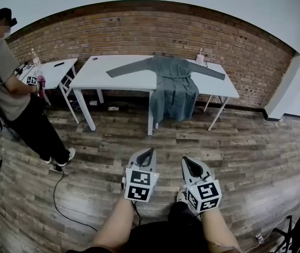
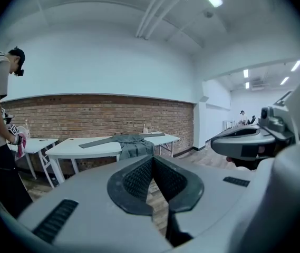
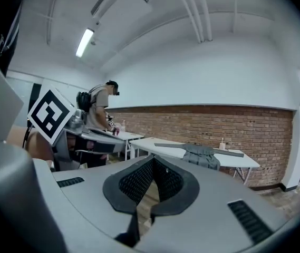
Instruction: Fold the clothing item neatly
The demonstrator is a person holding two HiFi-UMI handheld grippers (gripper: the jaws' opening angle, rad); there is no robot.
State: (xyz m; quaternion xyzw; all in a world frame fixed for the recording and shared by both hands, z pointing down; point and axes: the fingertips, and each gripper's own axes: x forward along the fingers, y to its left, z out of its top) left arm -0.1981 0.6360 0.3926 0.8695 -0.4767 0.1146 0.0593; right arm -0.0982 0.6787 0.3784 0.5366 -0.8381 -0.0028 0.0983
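Note:
A grey long-sleeved garment (image 1: 175,86) lies spread on the white table (image 1: 123,75) by the brick wall, sleeves out to both sides, its lower part hanging over the front edge. It also shows far off in the left gripper view as the garment (image 2: 128,143) and in the right gripper view as the garment (image 3: 202,155). My left gripper (image 1: 148,153) and right gripper (image 1: 187,162) are held low over the wooden floor, well short of the table. Both are shut with nothing between the jaws.
A person (image 1: 12,96) stands at the left beside a second white table (image 1: 55,70), holding grippers. A small bottle (image 1: 200,57) stands on the garment's table at the back right. Cables (image 1: 60,194) trail on the floor at left. A white cabinet (image 1: 297,88) stands at the right.

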